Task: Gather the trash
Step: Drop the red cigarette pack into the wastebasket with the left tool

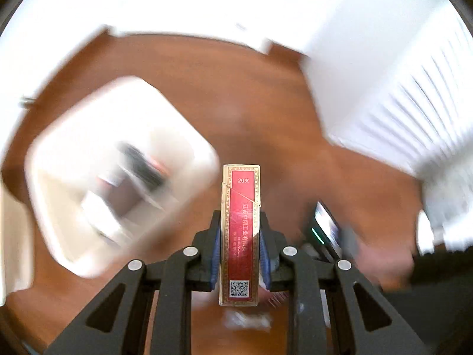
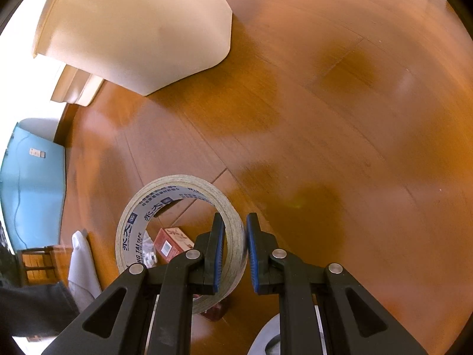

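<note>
My left gripper (image 1: 240, 236) pinches the red cigarette pack (image 1: 240, 230) above the white bin (image 1: 59, 153); my right gripper (image 2: 236, 236) clamps the tape roll's (image 2: 165, 204) wall, both bin-bound, I reckon.

Left view motion-blurred, overexposed; right sharper, warm.

bin (image 2: 133, 29) on floor (image 2: 325, 118), box (image 2: 171, 244) behind tape roll (image 2: 142, 222)

Blurred by motion in the left wrist view: a white bin (image 1: 118, 174) with unreadable dark and red shapes inside, and a smeared dark device (image 1: 325, 227) at right. Hidden behind the tape roll (image 2: 177, 230) in the right wrist view: part of a red box (image 2: 170, 244). Cut off at bottom edge: a grey rounded object (image 2: 266, 340).
</note>
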Demonstrator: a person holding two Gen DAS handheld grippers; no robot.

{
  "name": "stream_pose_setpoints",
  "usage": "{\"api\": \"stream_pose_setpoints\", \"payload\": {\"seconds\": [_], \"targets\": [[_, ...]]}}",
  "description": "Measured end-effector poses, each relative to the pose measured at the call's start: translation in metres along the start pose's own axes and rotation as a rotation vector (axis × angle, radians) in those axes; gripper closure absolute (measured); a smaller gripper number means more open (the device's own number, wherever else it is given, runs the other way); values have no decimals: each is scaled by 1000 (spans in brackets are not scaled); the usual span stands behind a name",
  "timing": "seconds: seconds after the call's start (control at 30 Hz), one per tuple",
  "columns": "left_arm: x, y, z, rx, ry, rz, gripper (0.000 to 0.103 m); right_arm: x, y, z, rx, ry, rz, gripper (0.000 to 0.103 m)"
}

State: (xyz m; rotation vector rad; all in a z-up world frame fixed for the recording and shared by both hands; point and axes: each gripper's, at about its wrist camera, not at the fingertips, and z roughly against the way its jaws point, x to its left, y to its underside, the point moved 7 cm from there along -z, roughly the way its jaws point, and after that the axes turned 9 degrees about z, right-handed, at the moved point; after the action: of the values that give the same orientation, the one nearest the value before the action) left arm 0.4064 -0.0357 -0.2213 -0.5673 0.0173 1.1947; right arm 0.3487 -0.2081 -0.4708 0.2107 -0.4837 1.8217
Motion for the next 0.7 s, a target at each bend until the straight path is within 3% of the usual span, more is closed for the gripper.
{"api": "stream_pose_setpoints", "payload": {"seconds": [0.03, 0.1, 0.17, 0.3, 0.43, 0.53, 0.6, 0.67, 0.7], "targets": [[24, -26, -3, -23, -74, 38, 82, 0, 0, 1, -1, 0, -2, 88], [55, -46, -21, -24, -168, 81, 82, -1, 2, 1, 0, -1, -7, 88], [96, -62, -57, 28, -269, 142, 82, 0, 2, 1, 0, -3, -8, 88], [148, -55, -113, 149, -422, 244, 82, -1, 1, 2, 2, -14, -9, 88], [166, -36, -143, 249, -459, 325, 82, -7, 0, 5, 5, -13, -9, 87], [174, -30, -134, 231, -471, 353, 80, -12, -1, 10, -6, -5, -16, 87], [173, -30, -126, 203, -449, 357, 71, -14, -4, 15, -23, 4, -21, 87], [170, -34, -117, 174, -433, 342, 39, -14, -8, 20, -38, 7, -21, 87], [169, -36, -112, 153, -432, 339, 31, -14, -11, 22, -44, 9, -18, 87]]}}
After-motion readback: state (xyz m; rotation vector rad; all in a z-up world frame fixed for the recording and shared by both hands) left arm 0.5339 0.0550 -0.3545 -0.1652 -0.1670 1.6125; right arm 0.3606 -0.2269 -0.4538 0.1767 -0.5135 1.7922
